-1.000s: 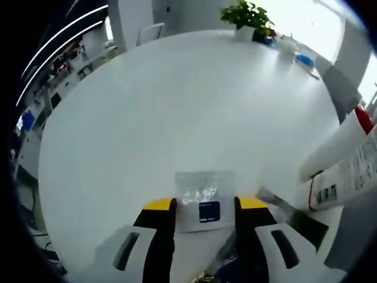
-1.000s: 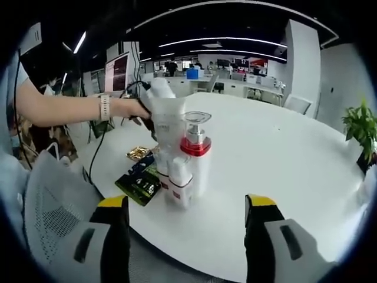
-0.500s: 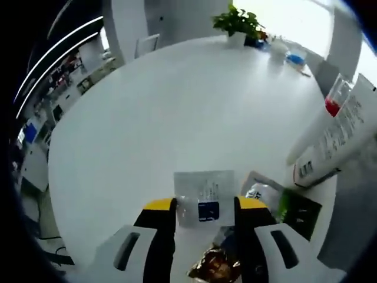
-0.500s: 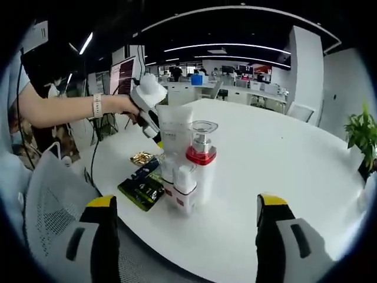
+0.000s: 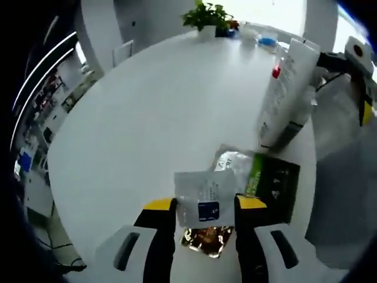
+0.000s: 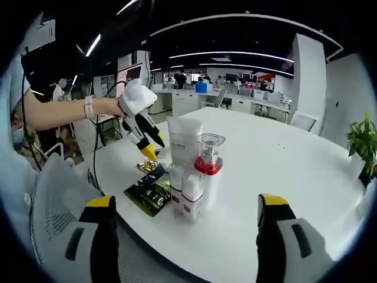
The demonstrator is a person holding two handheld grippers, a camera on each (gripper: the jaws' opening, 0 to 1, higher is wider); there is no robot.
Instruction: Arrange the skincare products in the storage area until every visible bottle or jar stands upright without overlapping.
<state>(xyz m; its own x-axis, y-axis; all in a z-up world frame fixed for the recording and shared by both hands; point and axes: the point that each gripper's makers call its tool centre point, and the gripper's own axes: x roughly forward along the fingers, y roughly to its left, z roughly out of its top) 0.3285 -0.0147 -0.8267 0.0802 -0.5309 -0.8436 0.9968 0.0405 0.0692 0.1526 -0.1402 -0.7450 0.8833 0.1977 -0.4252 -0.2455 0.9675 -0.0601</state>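
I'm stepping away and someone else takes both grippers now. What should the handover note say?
Left gripper: shut on a silvery sachet, held above the table.
Right gripper: open, holding nothing.
Things: white tube, red-collared pump bottle and two small bottles stand upright, clustered together. Green packet and gold sachet lie flat beside them.
Left: place the held sachet; check that the bottles don't overlap.
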